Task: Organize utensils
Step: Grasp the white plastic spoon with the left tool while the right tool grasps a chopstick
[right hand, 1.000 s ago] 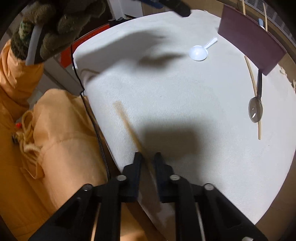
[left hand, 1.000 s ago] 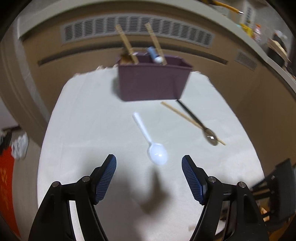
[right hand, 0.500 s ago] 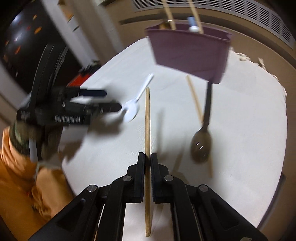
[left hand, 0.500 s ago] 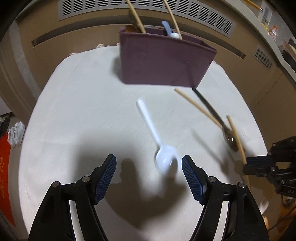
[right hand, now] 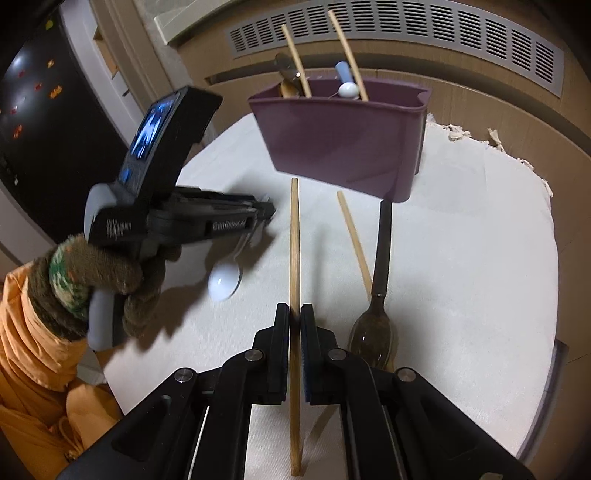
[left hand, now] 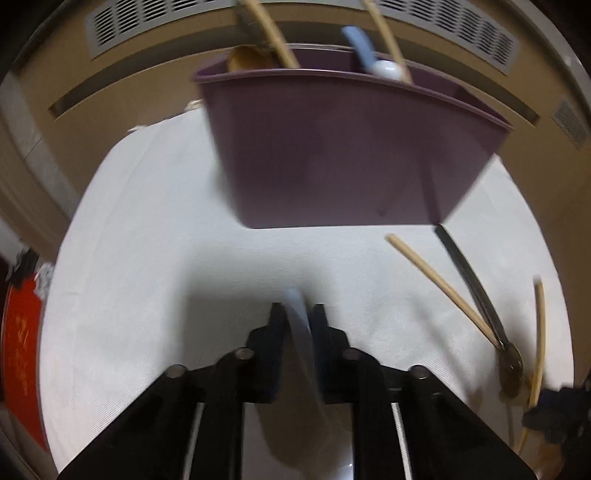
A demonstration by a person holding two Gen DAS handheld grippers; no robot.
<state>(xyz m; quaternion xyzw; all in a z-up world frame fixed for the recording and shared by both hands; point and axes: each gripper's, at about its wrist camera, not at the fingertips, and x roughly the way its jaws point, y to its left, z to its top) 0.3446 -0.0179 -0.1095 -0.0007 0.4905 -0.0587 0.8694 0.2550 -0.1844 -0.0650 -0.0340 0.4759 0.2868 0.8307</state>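
A purple utensil bin (left hand: 351, 155) stands at the far side of the white-clothed table (left hand: 147, 258), with chopsticks and spoons standing in it; it also shows in the right wrist view (right hand: 343, 140). My left gripper (left hand: 298, 314) is shut on the handle of a white plastic spoon (left hand: 303, 339), whose bowl (right hand: 224, 282) hangs below the gripper (right hand: 266, 214) in the right wrist view. My right gripper (right hand: 294, 317) is shut on a wooden chopstick (right hand: 294, 240) pointing at the bin.
A second chopstick (right hand: 354, 240) and a black-handled brown spoon (right hand: 380, 269) lie on the cloth right of centre; both show in the left wrist view (left hand: 443, 288). A vented wall panel (right hand: 406, 33) runs behind the table. An orange sleeve (right hand: 33, 350) is at the left.
My left gripper has closed on the white spoon's handle and moved nearer the bin. My right gripper has swung round with its chopstick to face the bin.
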